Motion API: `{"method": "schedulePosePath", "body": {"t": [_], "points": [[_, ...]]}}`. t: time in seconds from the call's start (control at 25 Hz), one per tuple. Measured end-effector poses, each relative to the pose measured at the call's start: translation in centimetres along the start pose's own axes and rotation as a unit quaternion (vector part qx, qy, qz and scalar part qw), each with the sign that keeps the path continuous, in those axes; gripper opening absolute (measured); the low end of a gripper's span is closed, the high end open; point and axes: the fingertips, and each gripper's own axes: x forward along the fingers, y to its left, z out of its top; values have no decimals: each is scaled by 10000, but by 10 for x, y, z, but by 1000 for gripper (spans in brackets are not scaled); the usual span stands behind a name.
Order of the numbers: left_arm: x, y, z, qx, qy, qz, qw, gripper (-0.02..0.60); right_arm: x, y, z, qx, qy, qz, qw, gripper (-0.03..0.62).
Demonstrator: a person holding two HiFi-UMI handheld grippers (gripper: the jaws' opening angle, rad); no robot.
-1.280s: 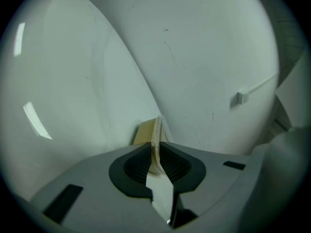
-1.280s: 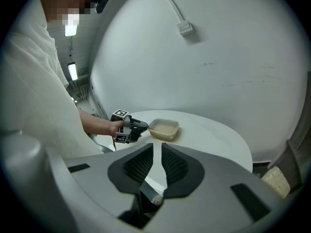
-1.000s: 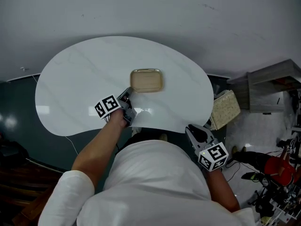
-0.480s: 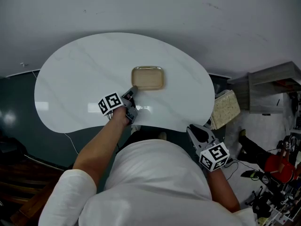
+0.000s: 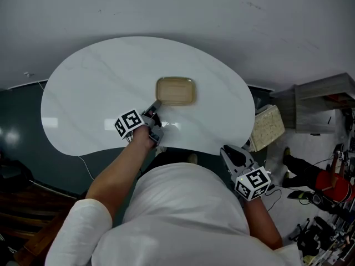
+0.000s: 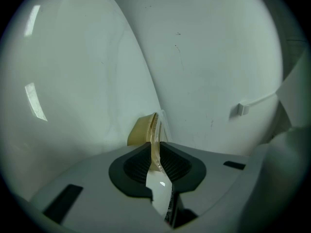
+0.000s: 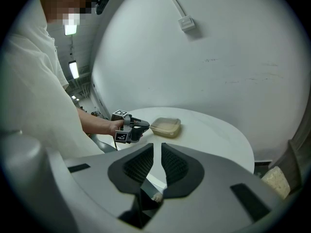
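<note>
Head view: white kidney-shaped table (image 5: 83,87) against a grey wall; one tan lidded container (image 5: 176,91) lies flat near the table's middle. Left gripper (image 5: 156,107) reaches over the near edge, its tips at the container's near left corner. Right gripper (image 5: 227,151) hangs off the table, beside the person's white shirt (image 5: 183,215) and well apart from the container. The only print is on the marker cubes (image 5: 128,124) (black-and-white square patterns, no readable letters). Left gripper view: the jaws are clamped on the container's rim, which runs edge-on between the ribbed pads (image 6: 171,163); a clear lid edge shows just beside the tan wall. Right gripper view: the jaws are drawn nearly together with a thin slit between them, and nothing stands in it. Beyond them the left gripper touches the container, which possibly sits slightly tilted; the distance makes this hard to judge. A white cable box (image 7: 186,23) is on the wall.
</note>
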Motion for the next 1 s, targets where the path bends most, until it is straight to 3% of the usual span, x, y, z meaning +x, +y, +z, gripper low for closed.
{"method": "schedulePosePath", "body": {"t": [0.72, 1.0], "points": [[-14, -40, 6, -164, -258, -887, 9956, 54, 6, -4, -1, -5, -14, 209, 9998, 54], [-31, -72, 0, -236, -410, -1276, 9907, 54, 2, -12, 1, -122, -108, 327, 9993, 19]]}}
